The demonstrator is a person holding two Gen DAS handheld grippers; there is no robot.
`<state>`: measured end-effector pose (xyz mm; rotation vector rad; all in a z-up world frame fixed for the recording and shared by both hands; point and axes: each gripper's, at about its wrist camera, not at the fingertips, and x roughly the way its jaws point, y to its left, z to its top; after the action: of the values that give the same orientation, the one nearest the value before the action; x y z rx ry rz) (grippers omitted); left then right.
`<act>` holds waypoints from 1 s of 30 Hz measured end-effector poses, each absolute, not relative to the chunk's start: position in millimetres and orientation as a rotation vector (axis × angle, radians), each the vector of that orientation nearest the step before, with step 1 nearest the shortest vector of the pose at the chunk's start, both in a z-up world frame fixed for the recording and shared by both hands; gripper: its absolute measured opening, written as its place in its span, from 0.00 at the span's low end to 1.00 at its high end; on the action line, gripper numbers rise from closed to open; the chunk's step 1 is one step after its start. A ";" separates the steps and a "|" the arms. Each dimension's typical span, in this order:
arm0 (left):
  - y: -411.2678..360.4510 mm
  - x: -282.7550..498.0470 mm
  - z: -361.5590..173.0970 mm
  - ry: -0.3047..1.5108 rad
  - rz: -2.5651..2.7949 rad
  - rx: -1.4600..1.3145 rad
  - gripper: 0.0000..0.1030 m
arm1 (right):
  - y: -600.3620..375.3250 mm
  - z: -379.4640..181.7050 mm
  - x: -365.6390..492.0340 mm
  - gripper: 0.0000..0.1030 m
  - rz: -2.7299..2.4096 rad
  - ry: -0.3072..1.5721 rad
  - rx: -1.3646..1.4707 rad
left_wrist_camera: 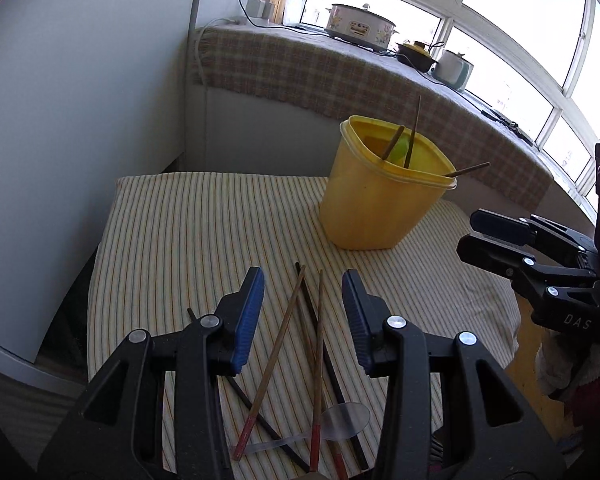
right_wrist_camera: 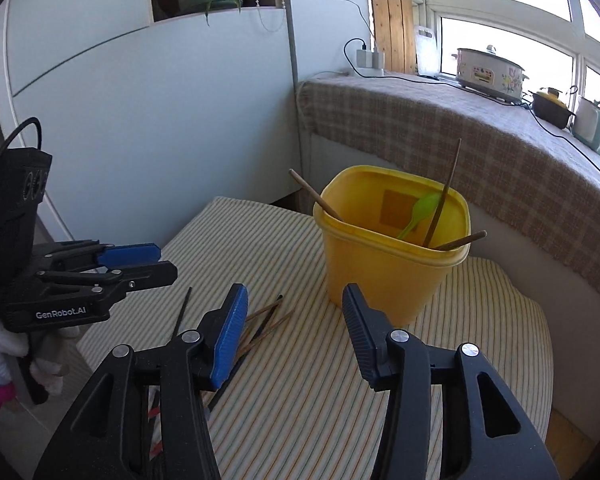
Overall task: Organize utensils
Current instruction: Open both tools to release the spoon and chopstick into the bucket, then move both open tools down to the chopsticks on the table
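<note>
White lettering "GenRobot.AI" stands on the black body of the left gripper (right_wrist_camera: 140, 262) — and "DAS" shows on the right gripper (left_wrist_camera: 470, 232) body, its remainder cut off.

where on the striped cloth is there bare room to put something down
Free: the striped cloth left of the yellow bin, back to its far edge, and the patch near the right gripper. Crowded: loose chopsticks and a clear spoon by the left gripper.

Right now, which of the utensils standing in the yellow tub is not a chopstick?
The green spoon in the yellow tub. It is bright green plastic with a broad bowl; the other three, the chopsticks, are thin brown sticks leaning on the rim.
</note>
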<state>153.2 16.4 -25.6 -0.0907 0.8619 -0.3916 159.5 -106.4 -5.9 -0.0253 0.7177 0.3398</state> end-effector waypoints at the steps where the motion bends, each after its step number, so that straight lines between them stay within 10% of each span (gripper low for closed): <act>1: 16.4 154.7 -30.3 0.882 -0.394 -0.084 0.40 | -104.4 -10.9 160.2 0.46 0.349 0.738 -0.022; 30: -1.0 198.2 -118.3 1.212 -0.445 0.035 0.24 | -85.0 -129.6 224.3 0.35 0.376 1.239 0.434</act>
<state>198.2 -1.0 -118.3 0.0347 1.2125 -0.4454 224.3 -85.0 -129.6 0.4345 1.2394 0.3757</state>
